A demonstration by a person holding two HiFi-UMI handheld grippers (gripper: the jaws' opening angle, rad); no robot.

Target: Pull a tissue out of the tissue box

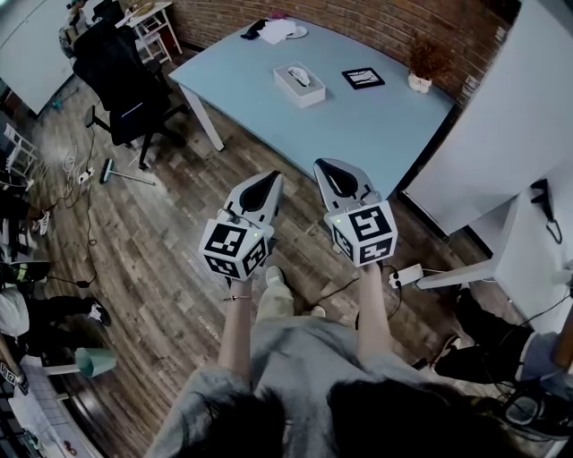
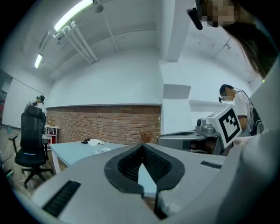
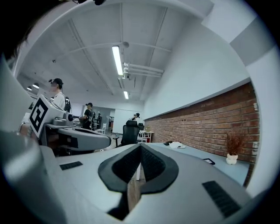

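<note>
**A:** What do we find in the head view?

**B:** We look steeply down at a person's two forearms, each holding tongs over a wooden floor (image 1: 170, 259). The left tongs (image 1: 273, 177) and the right tongs (image 1: 324, 164) sit side by side, near each other. Both point towards a pale blue table (image 1: 376, 134). Both are clenched, tips pressed together, and grasp nothing.

**A:** Where is the tissue box?

**B:** The tissue box (image 1: 299, 86) is white and lies on the table, well apart from both tongs. A tissue (image 1: 302, 75) pokes up from its top slot. Near it to the right lies a flat black-framed item (image 1: 363, 78). Further right a small potted plant (image 1: 421, 76) stands by the brick wall (image 1: 358, 22). A black office chair (image 1: 125, 76) stands on the floor left of the table.

**A:** And the left gripper view?

**B:** We look level along the left tongs. Their jaws meet at the tip and hold nothing. Beyond them we see the table and the brick wall. The right tongs sit alongside at the right, their marker cube (image 2: 229, 124) turned towards us. We cannot make out the tissue box here.

**A:** The right gripper view?

**B:** The right tongs are closed tight and empty. The table runs away at the right along the brick wall and carries the plant and the black-framed item. The left tongs show at the left.
</note>
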